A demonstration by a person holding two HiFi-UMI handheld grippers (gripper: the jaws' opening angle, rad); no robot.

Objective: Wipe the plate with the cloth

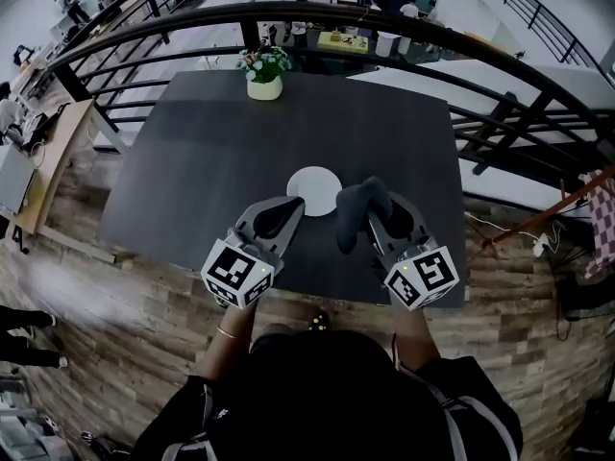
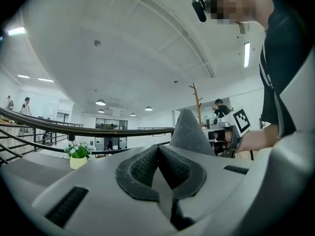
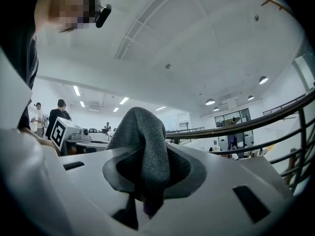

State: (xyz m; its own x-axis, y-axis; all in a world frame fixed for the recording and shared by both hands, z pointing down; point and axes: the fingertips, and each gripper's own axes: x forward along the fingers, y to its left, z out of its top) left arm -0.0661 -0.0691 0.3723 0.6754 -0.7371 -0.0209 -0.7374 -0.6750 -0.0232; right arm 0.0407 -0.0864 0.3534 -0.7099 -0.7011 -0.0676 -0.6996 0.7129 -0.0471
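A white plate (image 1: 313, 189) lies on the dark table (image 1: 192, 161), just beyond both grippers. My right gripper (image 1: 368, 209) is shut on a dark grey cloth (image 1: 356, 209), which bunches up over its jaws (image 3: 145, 156) and hangs down at the plate's right edge. My left gripper (image 1: 288, 207) is shut with nothing between its pads (image 2: 158, 167), at the plate's near left edge. From the left gripper view the cloth (image 2: 189, 132) shows as a grey peak to the right. Both grippers point level.
A small potted plant (image 1: 263, 73) stands at the table's far edge, also seen as a flower pot (image 2: 78, 156) at left. A curved black railing (image 1: 384, 27) runs behind and to the right of the table. The floor is wood planks (image 1: 115, 305).
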